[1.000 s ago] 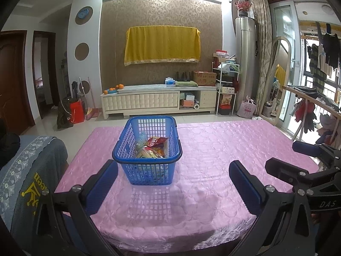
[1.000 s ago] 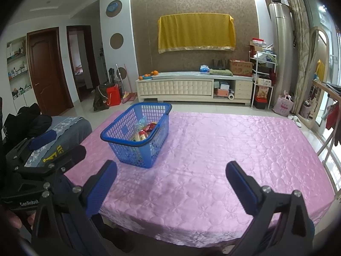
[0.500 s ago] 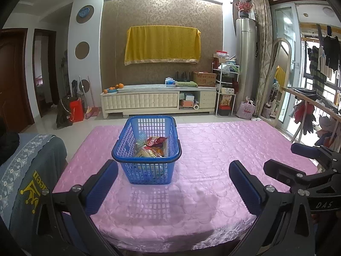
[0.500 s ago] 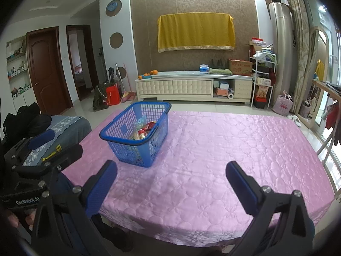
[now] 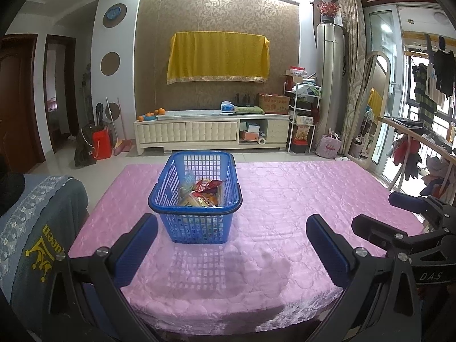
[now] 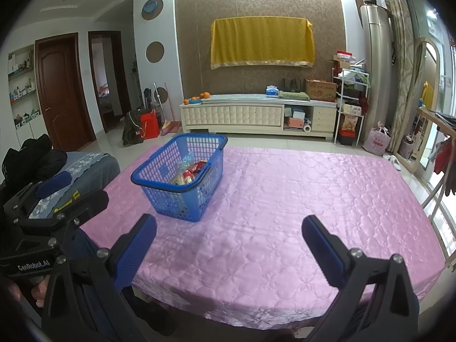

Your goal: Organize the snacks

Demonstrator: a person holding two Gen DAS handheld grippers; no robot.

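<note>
Almost nothing moved since a second ago: my left view slid slightly, so the blue basket (image 5: 195,199) sits a touch lower and closer to centre, and my right view shifted about the same. Left claw (image 5: 232,245) is wide, nothing between its blue pads (image 5: 136,249), hovering above the near edge of the worktop (image 5: 299,199) with its pink quilted cover. Right claw (image 6: 229,245) also wide and holding nothing, over the near part of the same cover. Basket stands upright on the worktop's left half, straight ahead of the left claw, ahead-left of the right claw (image 6: 182,178). Snacks (image 5: 203,192) lie inside it: a red packet on top, yellowish and light blue wrappers under it, labels too small to read. Both basket handles are folded down along the rim. From the right view, the other claw's black body shows at the left edge, marked GenRobot.AI. Grey cushioned seat (image 5: 34,228) just left of the worktop. White TV cabinet (image 5: 211,132) well behind, yellow cloth (image 5: 218,57) hanging on the wall above it.
</note>
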